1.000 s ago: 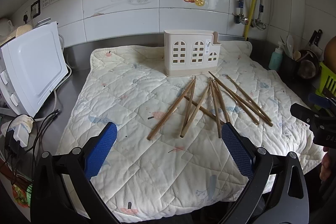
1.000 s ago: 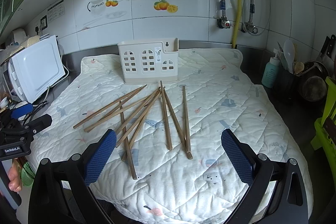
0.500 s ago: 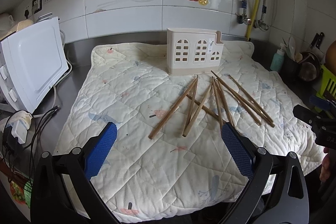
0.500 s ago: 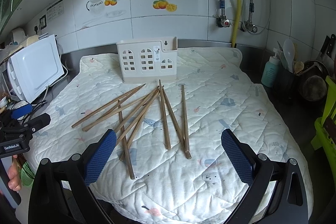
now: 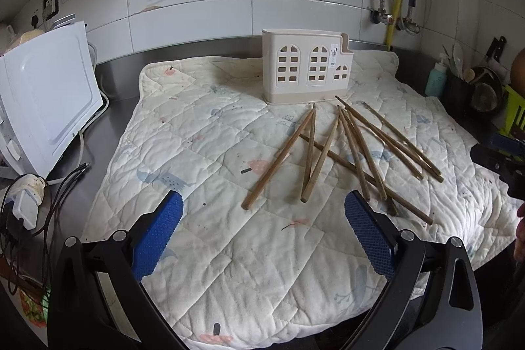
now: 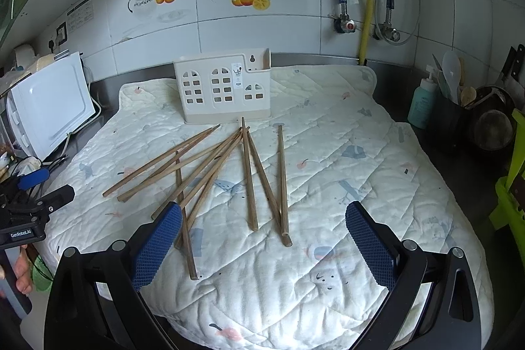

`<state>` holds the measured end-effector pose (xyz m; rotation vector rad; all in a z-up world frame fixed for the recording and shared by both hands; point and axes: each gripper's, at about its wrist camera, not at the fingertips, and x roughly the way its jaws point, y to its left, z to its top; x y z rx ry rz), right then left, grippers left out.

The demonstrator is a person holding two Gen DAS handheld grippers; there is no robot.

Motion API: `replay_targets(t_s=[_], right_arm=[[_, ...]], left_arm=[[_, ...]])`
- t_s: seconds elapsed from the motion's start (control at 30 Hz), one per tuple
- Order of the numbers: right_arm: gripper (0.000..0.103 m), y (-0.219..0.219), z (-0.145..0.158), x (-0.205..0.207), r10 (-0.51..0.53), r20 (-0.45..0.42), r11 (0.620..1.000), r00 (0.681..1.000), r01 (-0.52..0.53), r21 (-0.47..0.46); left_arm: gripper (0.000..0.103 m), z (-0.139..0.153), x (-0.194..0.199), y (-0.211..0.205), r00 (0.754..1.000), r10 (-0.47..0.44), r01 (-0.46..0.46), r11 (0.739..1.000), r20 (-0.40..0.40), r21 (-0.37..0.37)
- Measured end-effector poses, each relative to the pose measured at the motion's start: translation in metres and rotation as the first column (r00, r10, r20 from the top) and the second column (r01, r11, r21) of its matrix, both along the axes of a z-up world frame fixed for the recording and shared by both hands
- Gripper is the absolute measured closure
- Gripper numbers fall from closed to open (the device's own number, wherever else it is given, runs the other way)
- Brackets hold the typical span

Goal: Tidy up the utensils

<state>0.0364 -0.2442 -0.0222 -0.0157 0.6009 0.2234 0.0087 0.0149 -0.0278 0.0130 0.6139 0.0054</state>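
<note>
Both tongs gape wide with nothing between their blue pads: the left gripper (image 5: 262, 232) and the right gripper (image 6: 263, 243) hover over a quilted mat (image 6: 344, 173). Ahead of them lie scattered wooden chopsticks (image 5: 328, 146), crossing so the exact count is unclear. Beyond stands a cream holder (image 6: 223, 89); its inside is hidden. One right-gripper pad (image 6: 157, 243) covers some chopstick ends.

My right camera shows my left gripper (image 6: 36, 205), whose black body bears the white word "GenRobot.AI". A small sticker (image 6: 237, 75) on the holder (image 6: 223, 91) and a printed notice (image 6: 79, 14) on the wall tile carry print too small to read.
</note>
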Motion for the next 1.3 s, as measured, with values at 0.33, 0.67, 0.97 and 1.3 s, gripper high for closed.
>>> replay_targets(t_s=[0.33,0.67,0.97,1.3], right_arm=[[0.006,-0.003,-0.010,0.009,-0.001,-0.023,1.000,1.000,0.001,0.007],[0.006,-0.003,-0.016,0.019,0.001,-0.044,1.000,0.999,-0.001,0.008],[0.007,-0.009,-0.022,0.029,-0.004,-0.052,1.000,0.999,0.005,0.017],[0.028,-0.021,-0.038,0.049,-0.004,-0.096,1.000,0.995,0.006,0.022]], left_arm=[[0.010,-0.022,0.019,-0.008,0.998,-0.047,0.049,0.998,-0.052,0.051],[0.027,-0.030,0.036,-0.002,0.995,-0.079,0.079,0.997,-0.059,0.003],[0.055,-0.045,0.066,0.028,0.993,-0.062,0.055,0.996,-0.103,-0.068],[0.075,-0.063,0.094,0.026,0.974,-0.153,0.137,0.985,-0.168,-0.106]])
